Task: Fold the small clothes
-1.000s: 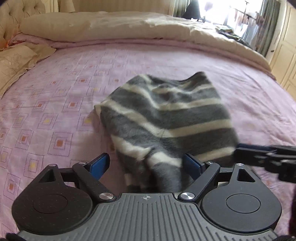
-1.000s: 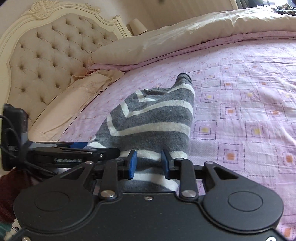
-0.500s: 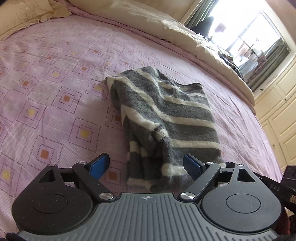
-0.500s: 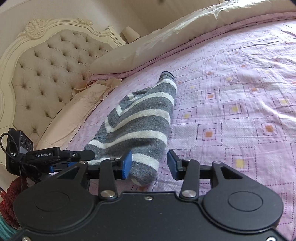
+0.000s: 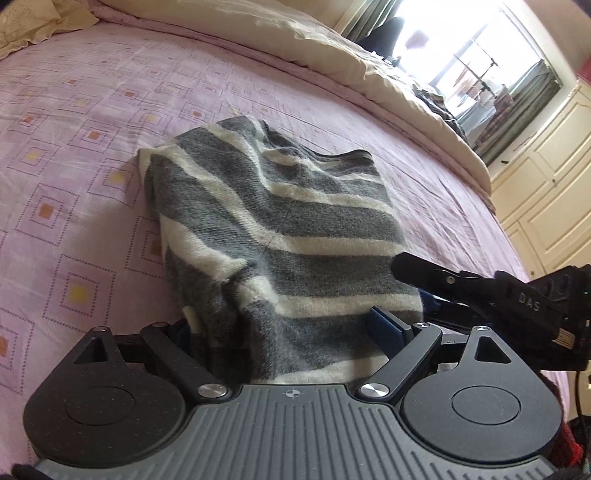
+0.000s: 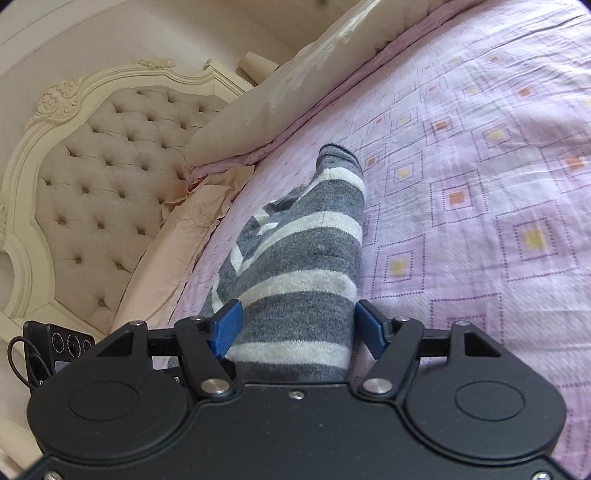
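Note:
A grey and white striped knit garment [image 5: 288, 229] lies flattened on the pink patterned bedspread [image 5: 92, 166]. My left gripper [image 5: 282, 328] stands wide open over its near edge, with cloth between the fingers and draped over the left one. One black finger [image 5: 424, 269] of the right gripper reaches in at the garment's right side. In the right wrist view the same garment [image 6: 306, 258] runs away from me. My right gripper [image 6: 297, 326] straddles its near end. Its jaws are opening, and the blue pads stand at the cloth's two sides without pinching it.
A long cream bolster [image 5: 258, 33] lies along the far side of the bed. A tufted cream headboard [image 6: 96, 177] and a beige pillow [image 6: 177, 243] stand at the left. Cream cupboards [image 5: 546, 192] and a bright window [image 5: 461, 55] are beyond the bed.
The right jaws have spread from a narrow gap on the cloth to well apart. The garment has dropped from lifted to lying flat. Both grippers tilted and came in over its near edge.

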The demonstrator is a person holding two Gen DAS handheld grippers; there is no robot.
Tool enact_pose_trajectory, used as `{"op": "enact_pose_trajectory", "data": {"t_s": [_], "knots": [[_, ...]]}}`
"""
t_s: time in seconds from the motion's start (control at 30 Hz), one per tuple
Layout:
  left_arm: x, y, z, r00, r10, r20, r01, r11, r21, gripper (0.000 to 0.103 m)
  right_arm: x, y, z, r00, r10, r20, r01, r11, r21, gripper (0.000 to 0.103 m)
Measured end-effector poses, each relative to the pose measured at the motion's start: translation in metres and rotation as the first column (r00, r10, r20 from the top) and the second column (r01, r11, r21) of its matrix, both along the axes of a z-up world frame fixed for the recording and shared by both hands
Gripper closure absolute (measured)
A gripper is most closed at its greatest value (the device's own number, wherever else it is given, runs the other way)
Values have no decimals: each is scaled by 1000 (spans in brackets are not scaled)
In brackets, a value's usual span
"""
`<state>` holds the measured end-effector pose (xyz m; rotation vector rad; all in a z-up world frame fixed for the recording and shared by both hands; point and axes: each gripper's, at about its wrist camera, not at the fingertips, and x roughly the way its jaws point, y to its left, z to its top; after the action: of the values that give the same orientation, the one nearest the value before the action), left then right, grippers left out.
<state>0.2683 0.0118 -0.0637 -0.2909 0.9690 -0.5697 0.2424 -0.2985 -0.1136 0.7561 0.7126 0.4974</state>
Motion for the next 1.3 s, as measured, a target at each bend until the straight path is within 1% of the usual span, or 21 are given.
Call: {"op": "enact_pose_trajectory", "data": {"t_s": [0.07,0.1,0.13,0.17,0.2,0.27,0.4,0.53,0.7,0.77,0.83,0.9,0.93,0.97,1.03,1.1,1.13,1.17,1.2,1.23,1.3], "knots": [[4,-1,-3,999,-30,-17,29,997,-67,17,6,5,-2,1000,18,12,-18,1000,12,33],[6,0,-5,999,-33,-30,30,994,-103,26,8,7,-3,1000,20,15,-20,1000,11,37],[9,2,-8,998,-31,-55,22,989,-143,37,9,8,-3,1000,22,8,-22,1000,2,52],[12,4,-11,996,-33,-88,17,984,-176,62,9,9,-3,1000,25,-1,-25,1000,-9,57],[15,5,-14,993,-34,-113,11,980,-201,67,9,9,-1,1000,24,-3,-24,1000,-20,57],[12,7,-11,992,-52,-118,24,974,-224,71,2,10,9,1000,23,3,-23,999,-50,58],[-12,5,4,990,-95,-104,68,970,-233,72,-26,12,31,1000,16,-17,-18,995,-96,58],[-54,-2,17,983,-165,-83,144,966,-213,72,-73,7,48,999,13,-50,-20,991,-136,58],[-117,-6,14,968,-239,-71,226,962,-151,72,-135,6,49,995,35,-90,-51,981,-186,55],[-140,-6,7,966,-253,-49,247,964,-102,71,-155,11,44,994,43,-105,-65,975,-211,51],[-157,-1,-2,974,-223,-26,223,975,-20,70,-174,17,37,993,35,-109,-64,960,-274,48],[-166,8,-13,984,-177,0,177,984,35,64,-189,21,30,996,17,-93,-46,948,-315,45],[-169,16,-17,988,-154,13,154,988,25,65,-195,21,28,996,8,-84,-34,949,-312,45],[-171,25,-20,991,-132,20,132,991,-4,65,-200,20,27,997,-6,-78,-18,950,-313,44],[-169,38,-21,997,-75,3,75,997,-36,65,-207,20,28,998,-27,-53,8,942,-336,41],[-168,43,-19,999,-42,-7,41,998,-38,65,-213,21,31,999,-36,-30,23,933,-359,40],[-170,45,-16,1000,-26,-2,26,999,-19,65,-216,22,35,999,-36,-16,28,932,-360,40],[-173,45,-10,1000,-13,15,13,1000,8,65,-218,21,38,999,-37,0,34,932,-362,40],[-180,46,-1,999,-6,53,4,999,32,65,-221,21,43,999,-41,23,46,927,-371,40],[-184,45,8,995,1,98,-6,999,51,65,-226,21,49,998,-45,54,62,920,-387,40],[-199,41,32,976,11,216,-33,995,95,65,-234,20,59,992,-54,115,97,905,-414,40]]}}
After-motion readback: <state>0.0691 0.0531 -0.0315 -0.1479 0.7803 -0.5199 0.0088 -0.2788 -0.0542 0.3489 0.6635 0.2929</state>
